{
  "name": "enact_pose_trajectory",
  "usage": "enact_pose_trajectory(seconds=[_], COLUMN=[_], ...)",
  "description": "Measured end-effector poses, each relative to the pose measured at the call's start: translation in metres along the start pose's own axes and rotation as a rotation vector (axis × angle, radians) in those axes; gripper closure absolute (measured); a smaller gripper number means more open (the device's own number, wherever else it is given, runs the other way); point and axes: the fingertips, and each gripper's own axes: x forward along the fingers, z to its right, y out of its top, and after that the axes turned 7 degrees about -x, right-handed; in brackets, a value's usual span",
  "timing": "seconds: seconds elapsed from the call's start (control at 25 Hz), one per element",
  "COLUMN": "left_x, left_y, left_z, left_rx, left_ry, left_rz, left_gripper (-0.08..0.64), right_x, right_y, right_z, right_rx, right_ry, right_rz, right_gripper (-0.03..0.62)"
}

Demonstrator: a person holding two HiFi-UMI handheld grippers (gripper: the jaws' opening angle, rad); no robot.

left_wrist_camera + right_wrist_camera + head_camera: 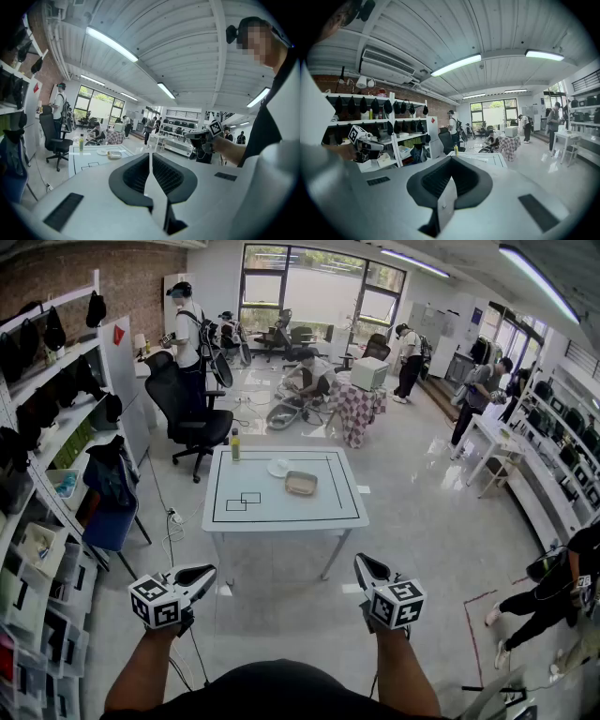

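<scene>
Along the left wall, open shelves (66, 362) carry dark bags and boxes. A black office chair (173, 385) stands on the floor just beyond the far left corner of the desk.

Near the person, on the left, the left tool (206, 572) hangs low over the pale floor (281, 615). Its marker cube faces the wearer and its tip is aimed to the right and away. The left gripper view shows its two jaws pressed together with nothing between them. It touches nothing and is well apart from the desk.

Ahead, in the middle, the white desk (309, 507) bears a black outlined rectangle with two small squares drawn at its near left. By its far left edge a yellow-green bottle (235, 444) stands upright. To the right of the bottle lies a white plate (278, 467), and just beside the plate, nearer and further right, is a shallow tan dish (301, 483).

At the near right, the right tool (362, 563) is also held low over the floor, short of the desk's near right leg. The right gripper view shows its jaws closed on each other, with nothing between them.

Further right, a red line (473, 615) is marked on the floor. At the right edge a person in black (553, 601) crouches.
</scene>
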Motion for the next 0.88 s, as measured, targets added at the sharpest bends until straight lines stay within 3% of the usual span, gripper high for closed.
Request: enact_pose_trajectory(seconds=[0.6, 0.88], left_x=[-0.022, -0.018], left_y=[0.002, -0.006], left_z=[-0.001, -0.006], left_rx=[0.0, -0.016], left_ry=[-0.004, -0.001], left_rz=[0.022, 0.011], left_gripper=[0.522, 0.522], right_x=[0.004, 0.005], right_y=[0.003, -0.005], right_z=[-0.036, -0.028], right_rx=[0.018, 0.044], right_ry=[0.028, 0.015], right_rz=[0.029, 0.013], right_gripper=[0.578, 0.578])
